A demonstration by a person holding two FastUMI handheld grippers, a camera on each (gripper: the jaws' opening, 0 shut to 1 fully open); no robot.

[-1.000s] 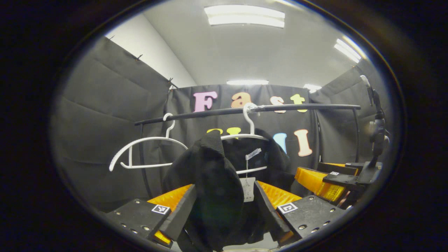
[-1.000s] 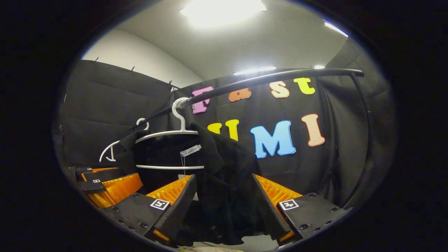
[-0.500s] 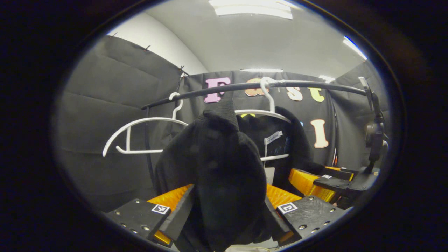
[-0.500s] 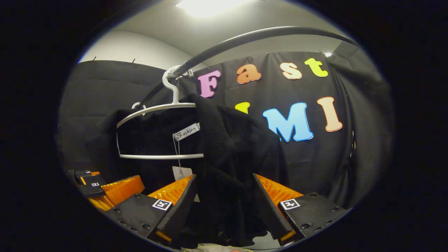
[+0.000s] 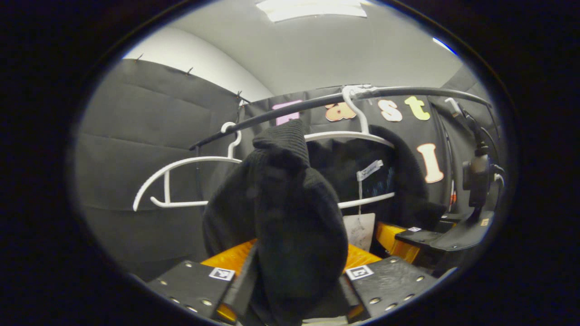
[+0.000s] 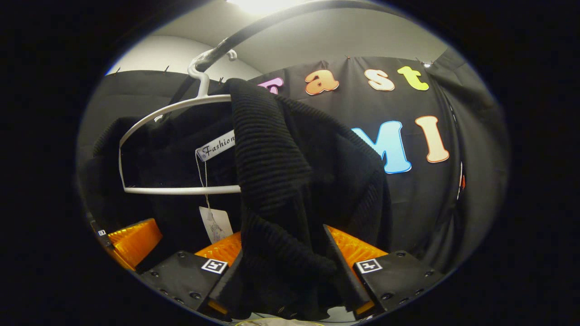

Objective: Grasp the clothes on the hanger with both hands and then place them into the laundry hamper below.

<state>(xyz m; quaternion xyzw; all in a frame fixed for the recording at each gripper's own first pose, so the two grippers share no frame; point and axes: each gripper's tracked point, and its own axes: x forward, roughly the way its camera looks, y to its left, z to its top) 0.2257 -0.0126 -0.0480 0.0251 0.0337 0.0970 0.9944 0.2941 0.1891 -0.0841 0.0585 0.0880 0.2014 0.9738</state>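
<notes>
Black cloth walls (image 5: 149, 131) all around, white ceiling (image 5: 326, 54) up top with a bright light panel (image 5: 312, 9).

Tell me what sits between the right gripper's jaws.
A bunched fold of the black garment fills the gap between the right gripper's jaws in the right gripper view, while its collar is draped on the white hanger.

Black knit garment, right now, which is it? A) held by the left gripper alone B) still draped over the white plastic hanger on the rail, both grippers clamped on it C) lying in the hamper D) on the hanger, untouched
B: the black knit garment still drapes over the white plastic hanger on the rail, with the left gripper and right gripper each closed on a fold.
</notes>
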